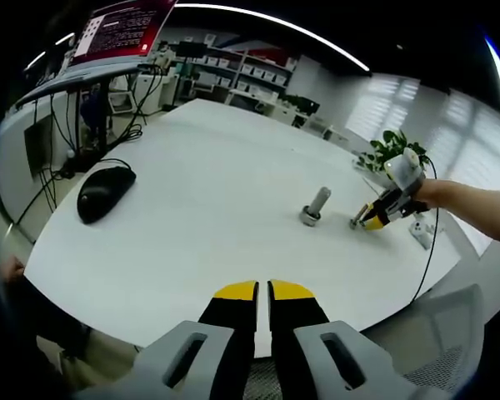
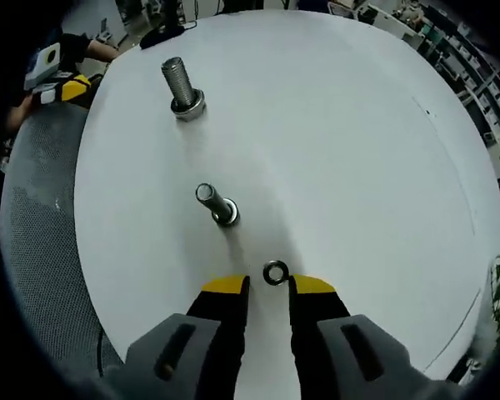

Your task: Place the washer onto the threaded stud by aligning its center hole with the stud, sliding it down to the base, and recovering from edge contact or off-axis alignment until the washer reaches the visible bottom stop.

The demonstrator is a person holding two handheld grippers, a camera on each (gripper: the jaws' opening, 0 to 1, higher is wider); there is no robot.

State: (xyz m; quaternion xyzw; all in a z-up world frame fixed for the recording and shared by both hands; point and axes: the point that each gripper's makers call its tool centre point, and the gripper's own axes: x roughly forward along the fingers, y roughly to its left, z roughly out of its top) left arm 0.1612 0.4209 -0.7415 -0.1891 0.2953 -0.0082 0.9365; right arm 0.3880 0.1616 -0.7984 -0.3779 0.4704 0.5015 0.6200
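Yellow-tipped black jaws of the right gripper (image 2: pixel 268 287) stand partly open in the right gripper view, with a small flat silver metal washer (image 2: pixel 275 272) lying on the round white table (image 2: pixel 358 150) just between and ahead of their tips; whether the tips touch it I cannot tell, and they are not closed on it. Just beyond the washer stands an upright grey threaded steel stud (image 2: pixel 215 204) on its hexagonal base, near the table's edge on that side. Farther on, toward the opposite edge, a second, larger threaded bolt (image 2: pixel 182 87) stands on its own nut-like base.

Over the near table edge in the left gripper view, the left gripper (image 1: pixel 262 291) has its yellow-tipped jaws almost together, a thin slit between them and nothing in it. Across the table from it a stud (image 1: pixel 315 205) stands near the far right edge, with the right gripper (image 1: pixel 368 218) lowered to the surface just beside it. A black computer mouse (image 1: pixel 104 191) lies near the left edge.
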